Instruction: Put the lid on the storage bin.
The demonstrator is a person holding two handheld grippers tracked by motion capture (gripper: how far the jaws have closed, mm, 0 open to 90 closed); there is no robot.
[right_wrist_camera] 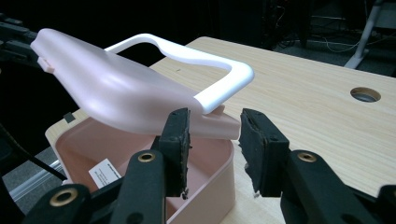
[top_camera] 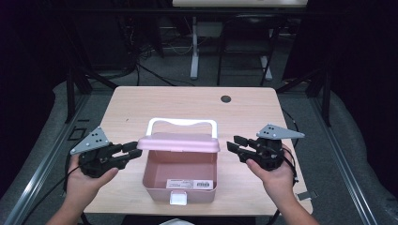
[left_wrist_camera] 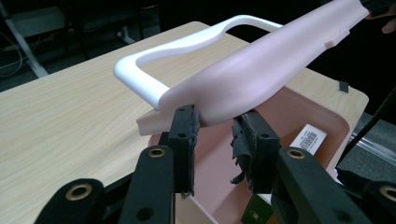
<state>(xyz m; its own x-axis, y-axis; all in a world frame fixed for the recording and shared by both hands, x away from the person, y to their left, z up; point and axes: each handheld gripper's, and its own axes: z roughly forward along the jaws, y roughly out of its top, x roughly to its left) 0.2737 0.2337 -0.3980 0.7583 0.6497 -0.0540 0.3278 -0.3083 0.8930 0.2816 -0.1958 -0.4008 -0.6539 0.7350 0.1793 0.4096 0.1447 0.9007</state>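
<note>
A pink box [top_camera: 180,176] stands open near the table's front edge, with a barcode label [top_camera: 195,183] on its inside front wall. Its pink lid [top_camera: 178,142] hangs half raised over the back of the box, with a white handle [top_camera: 183,122] behind it. My left gripper [top_camera: 133,151] is at the lid's left end. In the left gripper view the lid's edge [left_wrist_camera: 243,84] sits between the pads [left_wrist_camera: 187,135], which are shut on it. My right gripper [top_camera: 233,144] stands open just right of the lid, and the lid's corner [right_wrist_camera: 215,123] lies a little beyond its jaws.
A white latch [top_camera: 178,198] sticks out at the front of the box. The wooden table [top_camera: 141,105] has a round cable hole [top_camera: 226,99] at the back right. Beyond the table stand desk legs and cables on a grey floor.
</note>
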